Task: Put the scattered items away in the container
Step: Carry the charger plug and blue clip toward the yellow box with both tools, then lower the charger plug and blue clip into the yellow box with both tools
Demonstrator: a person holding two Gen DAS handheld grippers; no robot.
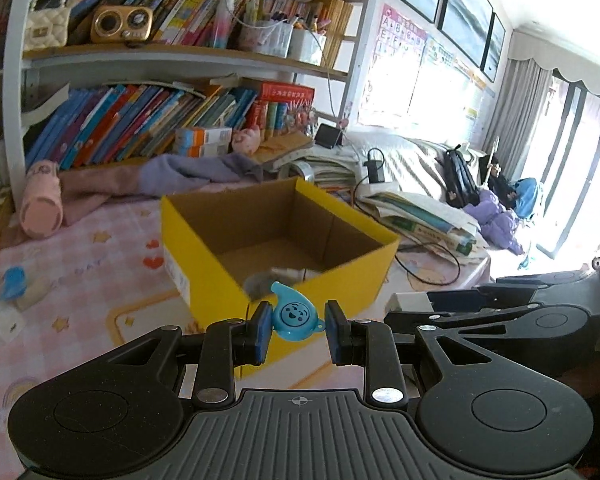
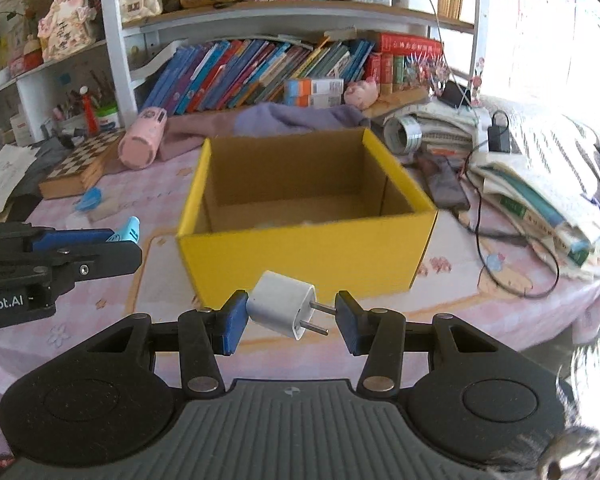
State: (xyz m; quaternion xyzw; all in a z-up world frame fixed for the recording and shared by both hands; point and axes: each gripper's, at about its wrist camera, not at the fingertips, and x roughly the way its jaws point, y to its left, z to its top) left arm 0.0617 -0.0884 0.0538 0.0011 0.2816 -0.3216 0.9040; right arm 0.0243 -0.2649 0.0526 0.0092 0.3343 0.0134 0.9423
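Note:
My left gripper (image 1: 298, 330) is shut on a small blue whistle (image 1: 294, 316) with a smiley face, held just in front of the near corner of the open yellow cardboard box (image 1: 204, 248). A pale blurred item (image 1: 276, 274) lies inside the box. My right gripper (image 2: 290, 318) is shut on a white plug adapter (image 2: 278, 304), its two metal pins touching the right pad, held in front of the box's near wall (image 2: 300, 256). The left gripper also shows at the left in the right wrist view (image 2: 120, 240), still with the whistle (image 2: 130, 230). The right gripper shows at the right in the left wrist view (image 1: 412, 306).
A blue clip and white items (image 1: 12, 296) lie on the pink tablecloth left of the box. A pink roll case (image 2: 142, 140), a chessboard (image 2: 80, 164), purple cloth (image 2: 292, 118), stacked books with cables (image 2: 540, 200) and bookshelves (image 1: 180, 52) surround the box.

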